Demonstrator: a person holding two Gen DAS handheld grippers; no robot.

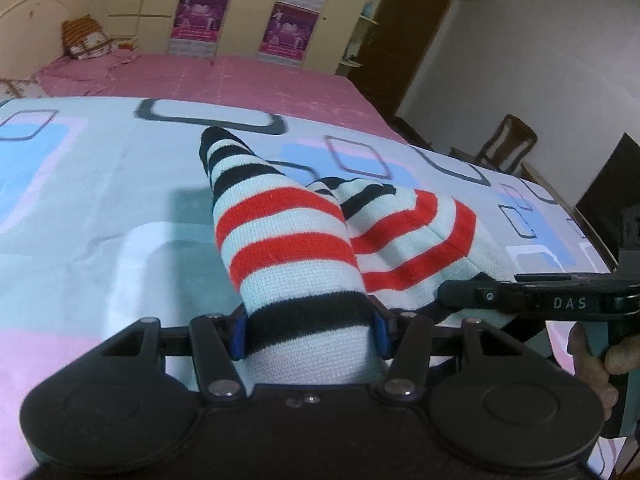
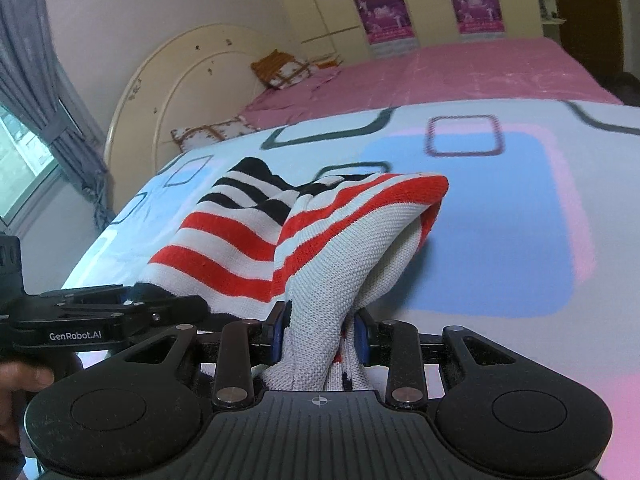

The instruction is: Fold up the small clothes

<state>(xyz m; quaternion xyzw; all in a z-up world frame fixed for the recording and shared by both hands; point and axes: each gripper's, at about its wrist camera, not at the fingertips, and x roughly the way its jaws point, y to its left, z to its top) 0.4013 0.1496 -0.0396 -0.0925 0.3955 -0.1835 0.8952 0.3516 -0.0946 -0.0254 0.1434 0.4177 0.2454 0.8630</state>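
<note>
A small knitted garment (image 1: 288, 240) with red, black and pale stripes hangs between both grippers above the patterned bed sheet (image 1: 100, 200). My left gripper (image 1: 308, 332) is shut on a bunched black-striped end of it, the blue pads pressing on each side. In the right wrist view my right gripper (image 2: 320, 336) is shut on another gathered part of the garment (image 2: 320, 240), whose red-edged fold droops forward onto the sheet (image 2: 500, 220). The right gripper (image 1: 520, 300) shows at the right edge of the left wrist view; the left gripper (image 2: 100, 320) appears at the left of the right wrist view.
A pink bedspread (image 1: 240, 80) covers the far half of the bed, with pillows (image 2: 280, 68) by a cream headboard (image 2: 180, 80). Wardrobes with purple posters (image 1: 200, 16) stand behind. A wooden chair (image 1: 508, 144) is off the bed's right side. A hand (image 1: 600, 360) holds the right gripper's handle.
</note>
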